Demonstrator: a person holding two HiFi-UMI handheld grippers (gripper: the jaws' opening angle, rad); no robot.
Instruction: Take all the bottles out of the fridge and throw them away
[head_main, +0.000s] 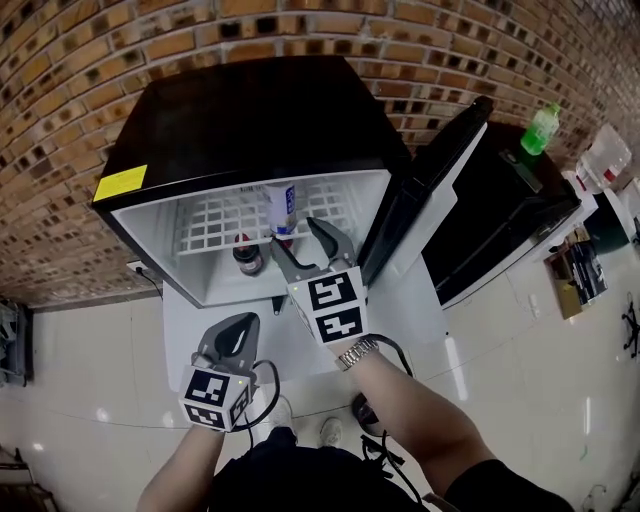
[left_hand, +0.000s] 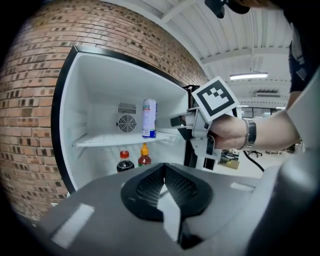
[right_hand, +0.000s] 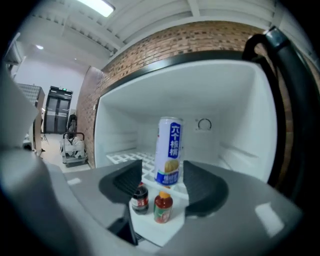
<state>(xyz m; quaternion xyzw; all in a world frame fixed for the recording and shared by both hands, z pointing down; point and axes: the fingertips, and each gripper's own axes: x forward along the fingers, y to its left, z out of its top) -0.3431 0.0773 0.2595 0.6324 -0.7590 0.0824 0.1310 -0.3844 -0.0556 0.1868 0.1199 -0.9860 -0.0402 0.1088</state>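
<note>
My right gripper (head_main: 295, 240) is up at the mouth of the fridge (head_main: 250, 110) with its jaws spread wide and nothing between the pads. My left gripper (head_main: 235, 335) hangs lower and further back, outside the fridge, with its jaws pressed together and empty. Past the right gripper (right_hand: 162, 185), a tall white and blue can (right_hand: 169, 151) stands upright on the white wire shelf (head_main: 220, 225). Below that shelf, two small bottles stand side by side on the fridge bottom: a dark bottle (right_hand: 140, 197) with a red cap and, just beside it, a red bottle (right_hand: 163, 207) with an orange cap. The left gripper view shows a round fan (left_hand: 126, 122) in the back wall behind the can (left_hand: 149, 118). The door (head_main: 430, 190) is swung open to the right. The fridge sits on a glossy white floor (head_main: 500, 350) against a brick wall (head_main: 400, 40). Off to the right, a green bottle (head_main: 540, 128) stands on a black cabinet (head_main: 510, 210).
</note>
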